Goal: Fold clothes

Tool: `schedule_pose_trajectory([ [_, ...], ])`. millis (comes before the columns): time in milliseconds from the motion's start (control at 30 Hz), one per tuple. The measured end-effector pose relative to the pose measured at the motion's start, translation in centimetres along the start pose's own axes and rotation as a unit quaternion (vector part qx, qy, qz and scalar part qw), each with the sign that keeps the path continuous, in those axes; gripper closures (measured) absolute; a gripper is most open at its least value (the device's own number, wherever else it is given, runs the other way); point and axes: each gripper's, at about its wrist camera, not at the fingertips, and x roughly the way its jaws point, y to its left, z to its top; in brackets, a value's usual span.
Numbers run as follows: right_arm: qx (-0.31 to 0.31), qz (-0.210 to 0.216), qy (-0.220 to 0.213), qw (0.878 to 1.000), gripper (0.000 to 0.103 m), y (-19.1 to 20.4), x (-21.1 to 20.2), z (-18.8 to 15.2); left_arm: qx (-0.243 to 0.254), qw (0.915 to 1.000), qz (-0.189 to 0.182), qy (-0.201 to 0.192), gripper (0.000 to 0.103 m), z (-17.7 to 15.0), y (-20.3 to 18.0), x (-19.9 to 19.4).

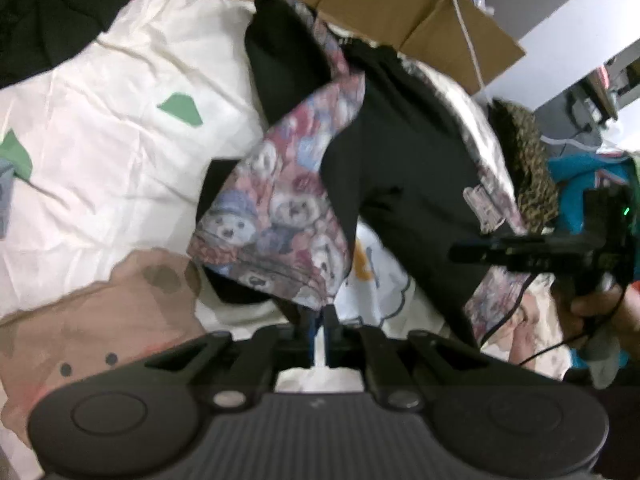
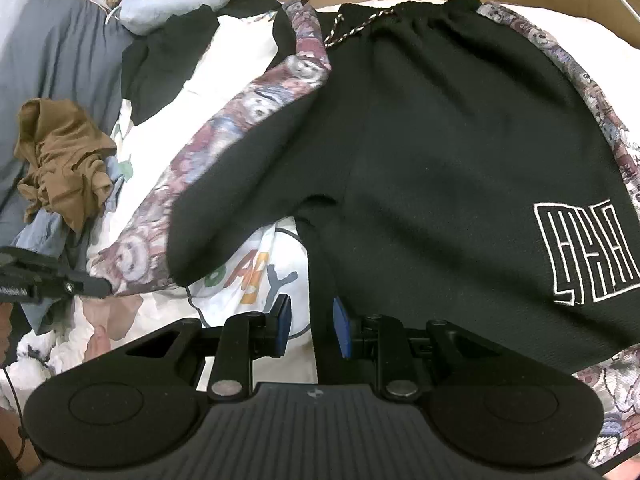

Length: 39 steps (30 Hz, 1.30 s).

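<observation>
Two tools work one garment. The left tool (image 1: 319, 314), at the bottom centre of its view, is clenched on the bear-print hem of one leg of the shorts (image 2: 440, 140), and that leg arches up off the sheet (image 1: 100, 120). The right tool (image 2: 310, 320) is released, pads apart, with the black edge of the other leg lying between them, beside the right pad. The shorts fill the centre and right of the right view, waistband at the top. A brown cloth (image 2: 60, 152) lies crumpled at mid left, and cardboard (image 1: 380, 0) runs along the top.
</observation>
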Motion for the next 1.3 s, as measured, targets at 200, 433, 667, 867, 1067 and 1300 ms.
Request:
schedule_pose_trajectory([
  [200,-0.001,-0.002,0.002,1.000,0.073,0.1,0.1,0.0,0.002,0.9992,0.015,-0.037,0.082,2.4,0.7,-2.2],
  [433,0.004,-0.007,0.004,1.000,0.073,-0.4,0.1,-0.1,0.019,0.9926,0.088,-0.081,0.068,4.9,1.8,-2.2],
  [667,0.003,-0.006,0.008,1.000,0.073,-0.4,0.1,-0.3,-0.026,0.9863,0.141,-0.081,0.070,6.1,4.9,2.3],
  [867,0.008,-0.005,0.009,1.000,0.073,-0.8,-0.1,-0.6,-0.012,0.9859,0.153,-0.067,0.069,5.8,4.8,4.9],
  [1067,0.012,-0.007,0.005,1.000,0.073,-1.2,-0.5,-0.7,0.029,0.9842,0.166,-0.055,0.066,4.7,2.6,6.5],
  [1300,0.012,-0.010,0.009,1.000,0.073,-1.6,-0.8,-1.0,0.069,0.9814,0.173,-0.048,0.051,3.9,0.9,7.4],
])
